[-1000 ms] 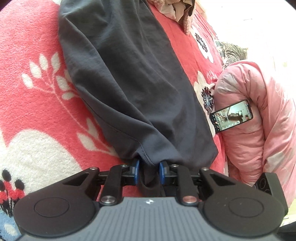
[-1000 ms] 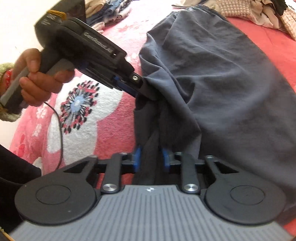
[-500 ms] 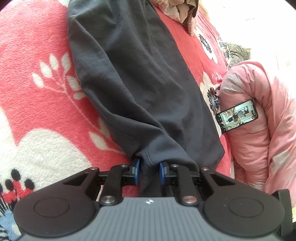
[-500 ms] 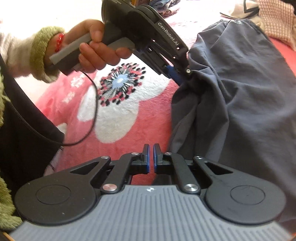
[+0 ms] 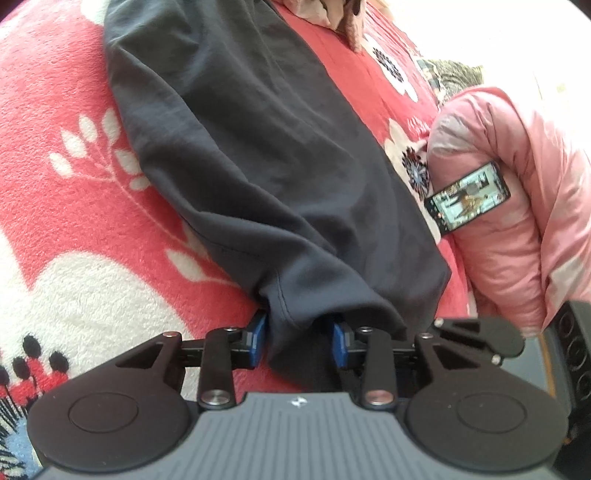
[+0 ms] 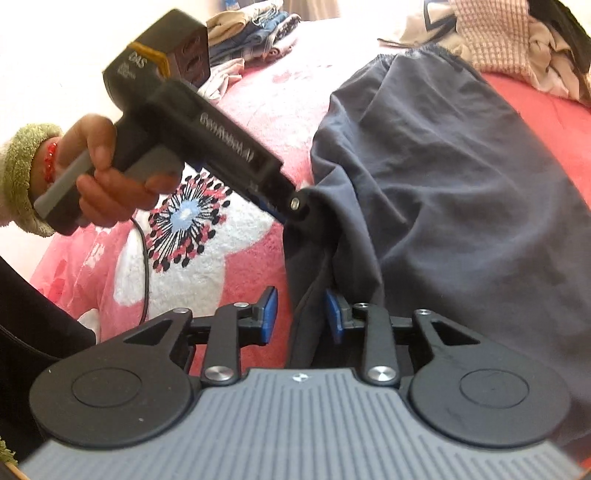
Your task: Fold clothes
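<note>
A dark grey garment (image 5: 266,162) lies stretched over a red floral blanket (image 5: 66,206); it also shows in the right wrist view (image 6: 443,177). My left gripper (image 5: 298,341) has its blue pads apart with the garment's near corner bunched between them. The left gripper also appears in the right wrist view (image 6: 295,206), at the garment's left edge, held by a hand. My right gripper (image 6: 301,315) is open, its pads wide apart, with a fold of the garment's edge lying between them.
A pink padded quilt (image 5: 517,229) with a lit phone (image 5: 467,197) on it lies right of the garment. Piles of other clothes sit at the far end (image 6: 517,44) and far left (image 6: 251,33). The person's dark body (image 6: 33,325) is at the left.
The right gripper let go of the garment, shut empty, and now stands open around the garment's edge again. The left gripper's pads have spread wider on the corner.
</note>
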